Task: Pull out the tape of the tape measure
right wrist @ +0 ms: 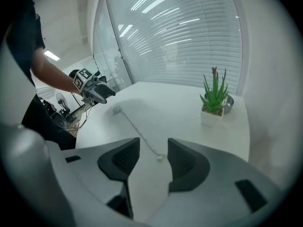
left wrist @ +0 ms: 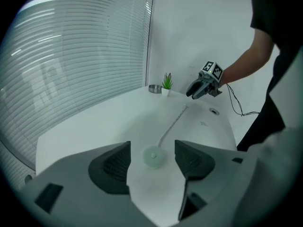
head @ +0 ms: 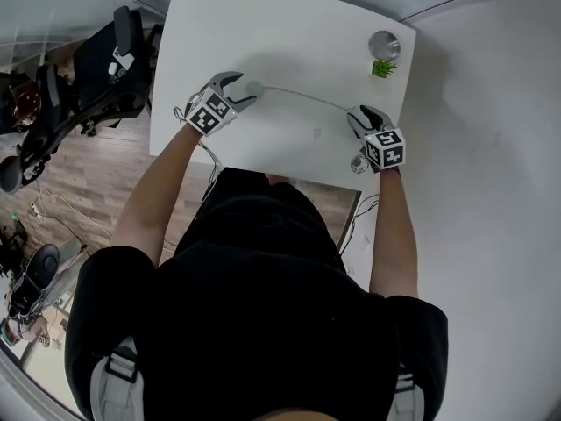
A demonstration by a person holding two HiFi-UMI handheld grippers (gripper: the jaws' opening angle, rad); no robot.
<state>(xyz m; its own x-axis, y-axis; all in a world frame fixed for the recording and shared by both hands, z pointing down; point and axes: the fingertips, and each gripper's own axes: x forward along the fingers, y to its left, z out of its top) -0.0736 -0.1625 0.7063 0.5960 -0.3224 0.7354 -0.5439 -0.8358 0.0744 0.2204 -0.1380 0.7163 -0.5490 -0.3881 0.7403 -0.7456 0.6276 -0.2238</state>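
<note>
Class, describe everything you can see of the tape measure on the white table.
A small, round, pale case, plastic by its look, lies flat on the white table. Its thin tape is pulled out across the tabletop, ending in a small tab. The open left gripper hovers over the case, the open right gripper over the tab; neither touches.
</note>
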